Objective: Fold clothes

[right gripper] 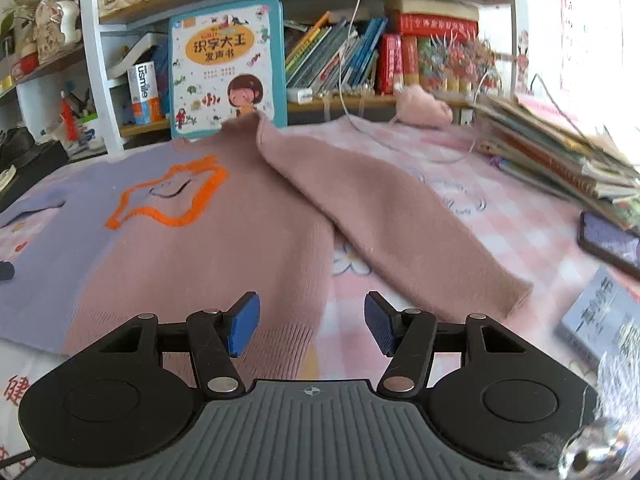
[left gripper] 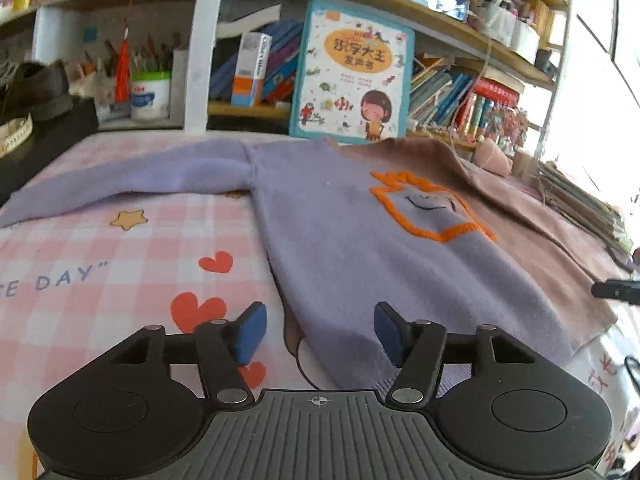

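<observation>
A two-tone sweater [left gripper: 340, 232] lies flat on the pink checked cloth [left gripper: 100, 248], lilac on the left half and dusty pink on the right, with an orange outlined star [left gripper: 432, 208] on the chest. Its lilac sleeve [left gripper: 120, 184] stretches out to the left. In the right wrist view the pink sleeve [right gripper: 384, 220] runs down to the right beside the pink body [right gripper: 224, 264]. My left gripper [left gripper: 320, 332] is open over the lilac hem's left corner, nothing between its blue pads. My right gripper [right gripper: 312, 324] is open over the pink hem's right corner, holding nothing.
A bookshelf runs along the back with a large children's book [left gripper: 352, 76] leaning against it. A stack of books [right gripper: 560, 152] and a phone [right gripper: 608, 240] lie at the right, with another book [right gripper: 604, 320] near the right edge. A pink knit item [right gripper: 424, 108] sits behind.
</observation>
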Demonstrator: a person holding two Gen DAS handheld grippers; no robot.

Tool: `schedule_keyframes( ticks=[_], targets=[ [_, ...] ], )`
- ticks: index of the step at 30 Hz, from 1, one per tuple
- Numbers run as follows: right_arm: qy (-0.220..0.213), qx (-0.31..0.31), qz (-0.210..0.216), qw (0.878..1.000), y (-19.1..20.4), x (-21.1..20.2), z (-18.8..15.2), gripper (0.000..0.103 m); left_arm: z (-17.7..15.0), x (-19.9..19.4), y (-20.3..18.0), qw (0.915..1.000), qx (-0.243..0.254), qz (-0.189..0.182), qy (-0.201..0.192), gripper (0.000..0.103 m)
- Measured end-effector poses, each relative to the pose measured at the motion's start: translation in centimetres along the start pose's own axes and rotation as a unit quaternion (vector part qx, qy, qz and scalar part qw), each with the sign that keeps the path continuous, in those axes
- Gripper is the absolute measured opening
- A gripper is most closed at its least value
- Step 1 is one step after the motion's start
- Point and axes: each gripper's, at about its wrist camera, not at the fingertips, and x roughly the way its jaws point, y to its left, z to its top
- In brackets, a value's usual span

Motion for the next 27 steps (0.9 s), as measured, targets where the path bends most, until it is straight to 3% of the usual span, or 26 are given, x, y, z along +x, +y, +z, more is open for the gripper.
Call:
schedule_keyframes(
  ticks=[3,5,6,7,9,18,23,25,27],
  targets=[
    [0.006,-0.002,-0.001,1.000,0.4,0.5,0.0,0.051,-0.2,0.1,-0.5,1.0000,0.003,-0.001,-0.005,0.059],
    [0.007,-0.010,0.008,1.000,0.9,0.8,-0.1,0.039,-0.3,0.0,-0.4,0.9998,-0.004,-0.016,-0.007,0.043],
    [0.007,-0.015,0.012,1.000,1.2,0.9,-0.2,0.029,-0.4,0.1,-0.5,0.9998,-0.002,-0.016,-0.008,0.026],
    [0.007,-0.018,0.016,1.000,1.4,1.0,-0.3,0.023,-0.5,0.1,-0.5,0.9998,0.000,-0.017,-0.008,0.016],
    [0.006,-0.021,0.025,0.999,1.5,1.0,-0.3,0.015,-0.6,0.0,-0.2,0.9992,-0.011,-0.038,-0.006,0.008],
    [0.009,-0.034,0.038,0.999,1.8,0.1,-0.8,0.012,-1.2,-2.1,0.0,0.9994,0.001,-0.033,-0.003,0.008],
    [0.008,-0.049,0.025,0.998,2.3,0.1,-0.8,0.015,-0.7,-2.7,0.1,0.9998,0.007,-0.015,-0.012,0.016],
    [0.001,-0.061,0.016,0.998,2.5,-0.1,-0.6,0.033,-0.1,-3.6,0.2,0.9992,0.011,0.005,-0.037,0.017],
    [-0.014,-0.068,0.010,0.997,2.1,-0.4,-0.2,0.037,0.6,-4.6,0.0,0.9976,0.019,0.011,-0.065,0.017]
  ],
)
